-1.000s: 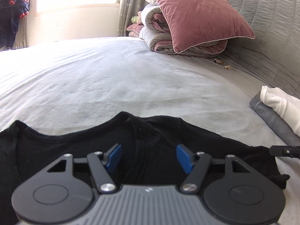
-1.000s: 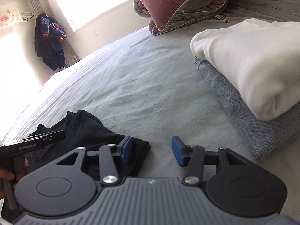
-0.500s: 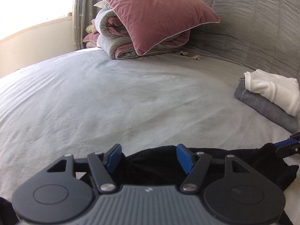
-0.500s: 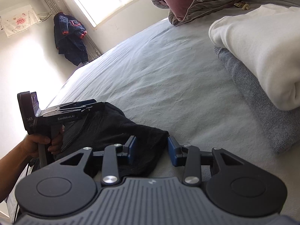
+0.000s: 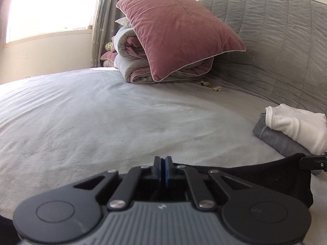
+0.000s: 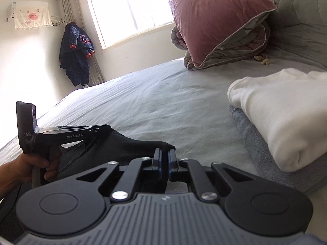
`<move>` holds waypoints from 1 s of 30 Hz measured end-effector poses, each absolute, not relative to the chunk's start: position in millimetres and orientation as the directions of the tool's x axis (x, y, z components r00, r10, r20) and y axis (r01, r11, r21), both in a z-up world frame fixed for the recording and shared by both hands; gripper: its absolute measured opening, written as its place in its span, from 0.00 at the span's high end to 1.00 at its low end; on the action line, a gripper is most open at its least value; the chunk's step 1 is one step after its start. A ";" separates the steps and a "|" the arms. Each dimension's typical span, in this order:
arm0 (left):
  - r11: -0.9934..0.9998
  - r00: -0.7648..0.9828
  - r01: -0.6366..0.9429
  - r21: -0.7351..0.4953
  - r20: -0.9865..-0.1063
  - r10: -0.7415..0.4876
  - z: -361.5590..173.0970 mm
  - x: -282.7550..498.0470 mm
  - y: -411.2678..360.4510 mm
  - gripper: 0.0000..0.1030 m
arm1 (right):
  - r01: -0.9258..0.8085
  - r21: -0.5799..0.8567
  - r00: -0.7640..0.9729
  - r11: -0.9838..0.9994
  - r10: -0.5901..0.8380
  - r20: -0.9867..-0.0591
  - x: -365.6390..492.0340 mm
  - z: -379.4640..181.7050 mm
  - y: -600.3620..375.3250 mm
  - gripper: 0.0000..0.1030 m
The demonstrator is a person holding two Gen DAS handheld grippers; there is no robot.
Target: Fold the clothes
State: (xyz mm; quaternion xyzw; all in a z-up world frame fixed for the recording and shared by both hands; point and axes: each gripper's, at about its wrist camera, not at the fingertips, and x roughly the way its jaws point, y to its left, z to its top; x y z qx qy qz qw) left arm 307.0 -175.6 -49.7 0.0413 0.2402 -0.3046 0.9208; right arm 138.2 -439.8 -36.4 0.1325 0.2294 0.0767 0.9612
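Note:
A black shirt [image 5: 265, 175] lies at the near edge of the grey bed sheet [image 5: 122, 112]. My left gripper [image 5: 163, 170] is shut on the shirt's upper edge, which stretches taut to the right toward the other gripper's tip [image 5: 312, 161]. In the right wrist view my right gripper [image 6: 165, 163] is shut on a corner of the black shirt [image 6: 122, 147]. The left gripper [image 6: 61, 134] shows there, held by a hand [image 6: 26, 169] at the left, clamped on the same cloth.
A folded white garment [image 6: 286, 112] lies on a folded grey one [image 6: 255, 143] at the right. A pink pillow [image 5: 179, 32] rests on a rolled quilt [image 5: 132, 61] by the grey headboard [image 5: 286, 40]. A dark jacket [image 6: 75, 51] hangs in the corner.
Both grippers went from open to shut on the black shirt's edge. The shirt edge is lifted and pulled taut between them.

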 end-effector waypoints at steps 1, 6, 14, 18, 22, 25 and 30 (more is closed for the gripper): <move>0.816 0.692 0.576 -0.050 -0.501 -0.520 -54.0 310.2 -181.3 0.96 | -0.083 0.264 0.882 0.961 0.195 -0.430 139.9 -36.9 -437.3 0.94; 0.829 0.692 0.559 0.004 -0.554 -0.463 -56.3 315.9 -193.4 0.89 | -0.017 0.174 0.811 0.985 0.115 -0.574 159.6 -56.0 -430.3 0.82; 0.851 0.703 0.525 -0.026 -0.551 -0.450 -48.8 311.7 -184.5 0.85 | 0.048 0.442 0.861 0.895 0.188 -0.474 150.2 -59.9 -464.0 0.42; 0.851 0.698 0.522 -0.057 -0.545 -0.465 -34.4 291.1 -182.7 0.83 | 0.056 0.409 0.834 0.911 0.182 -0.520 155.9 -58.3 -456.4 0.47; 0.808 0.664 0.581 -0.095 -0.518 -0.538 -19.3 254.7 -181.9 0.68 | 0.019 0.506 0.836 0.862 0.264 -0.482 146.0 -53.1 -471.1 0.47; 0.766 0.621 0.635 -0.099 -0.524 -0.583 -18.5 227.2 -186.4 0.68 | -0.049 0.509 0.816 0.859 0.328 -0.476 137.6 -48.8 -475.7 0.47; 0.621 0.502 0.783 -0.045 -0.544 -0.672 -23.0 180.6 -201.5 0.74 | -0.140 0.411 0.799 0.901 0.348 -0.491 120.3 -44.7 -470.8 0.47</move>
